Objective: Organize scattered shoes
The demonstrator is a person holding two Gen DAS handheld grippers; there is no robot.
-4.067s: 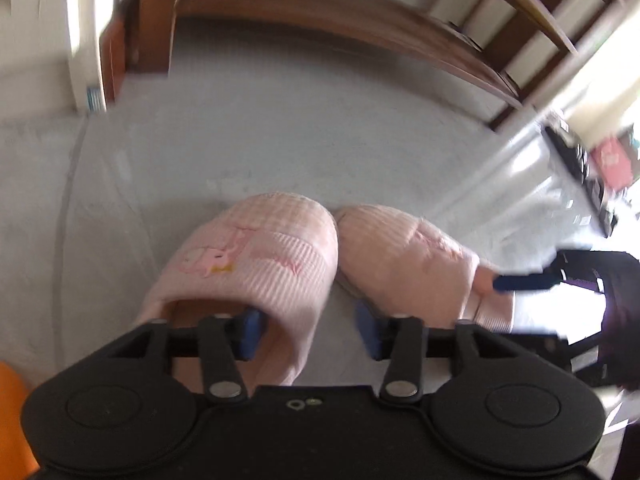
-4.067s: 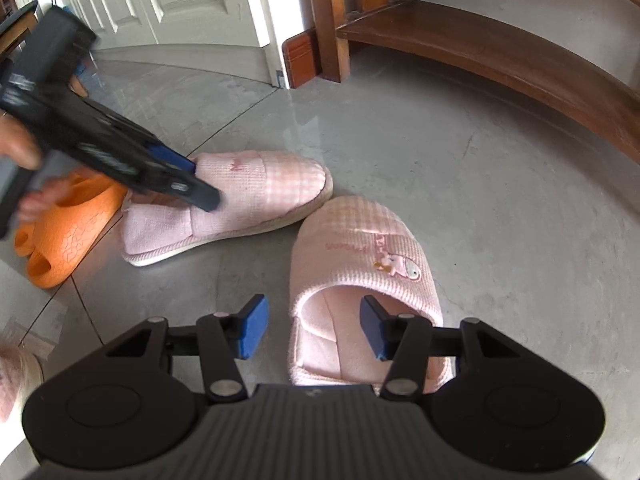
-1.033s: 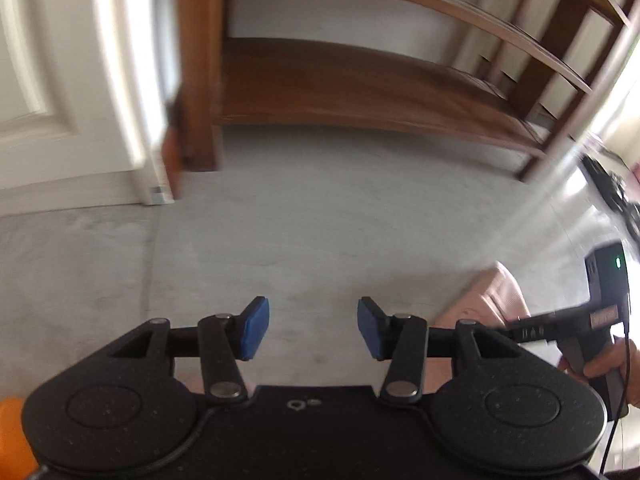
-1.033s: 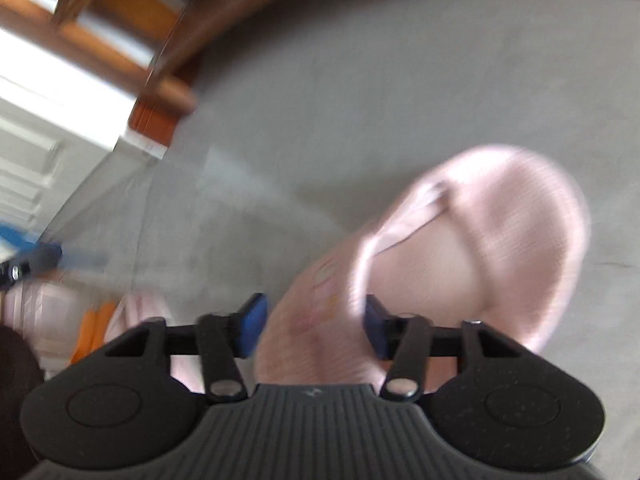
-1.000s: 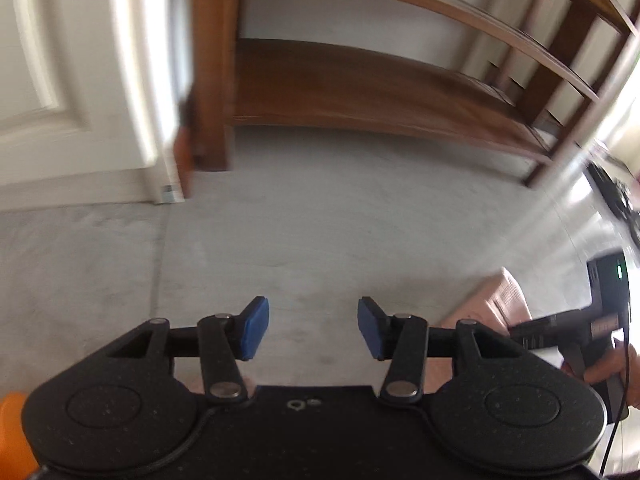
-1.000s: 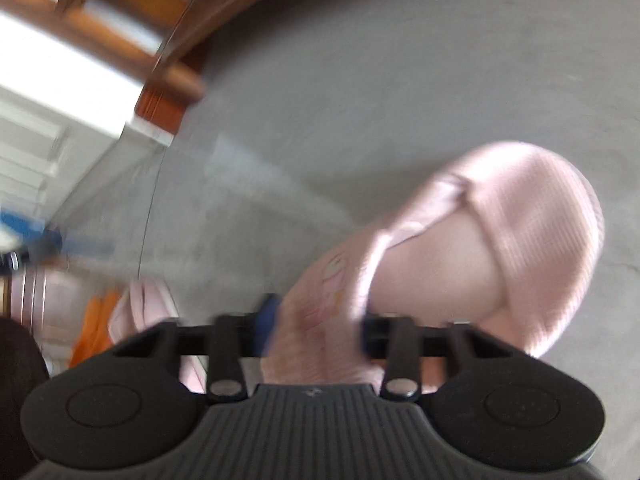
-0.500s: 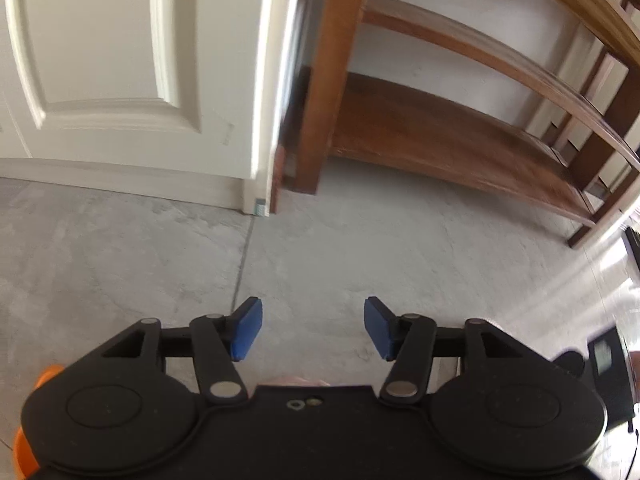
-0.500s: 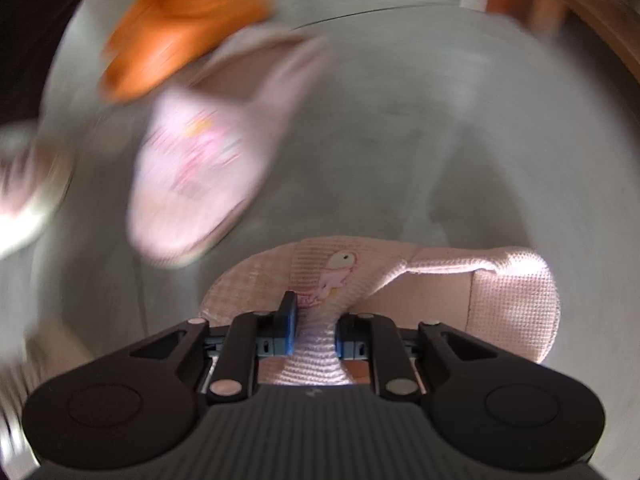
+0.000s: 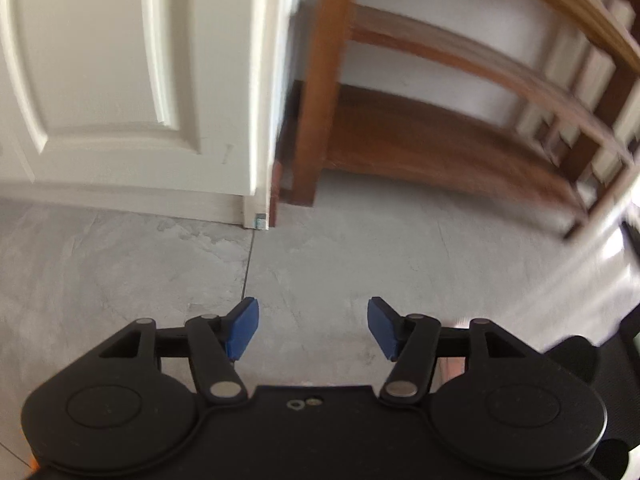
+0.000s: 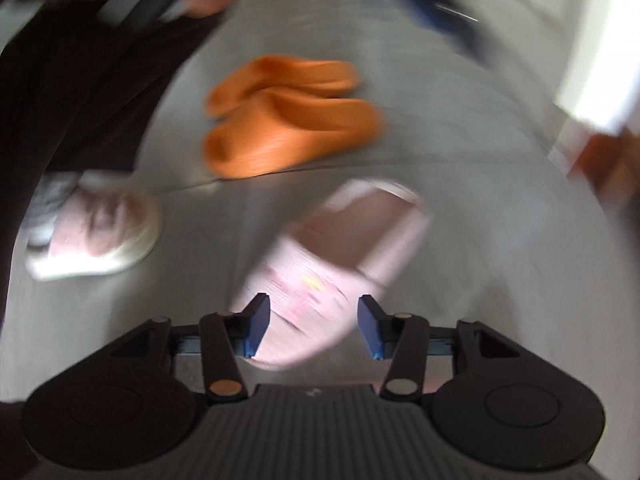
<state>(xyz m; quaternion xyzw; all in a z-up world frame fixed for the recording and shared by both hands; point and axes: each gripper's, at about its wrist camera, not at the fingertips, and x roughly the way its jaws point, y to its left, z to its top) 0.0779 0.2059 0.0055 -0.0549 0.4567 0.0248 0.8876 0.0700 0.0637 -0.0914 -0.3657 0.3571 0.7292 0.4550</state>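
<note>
- We see the grey floor running to a wooden shoe rack beside a white door.
- An orange pair lies side by side mid-floor.
- The pink slipper lies on the floor under our right gripper, whose jaws are opening with nothing pinched.
- Our left gripper is opening, empty, over bare floor.
- We judge the release is under way; next comes finding another stray shoe.

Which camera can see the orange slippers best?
The right wrist camera. Both orange slippers lie side by side on the grey floor, whole but blurry, beyond a pink slipper. The left wrist camera shows just an orange sliver at its bottom-left corner.
</note>
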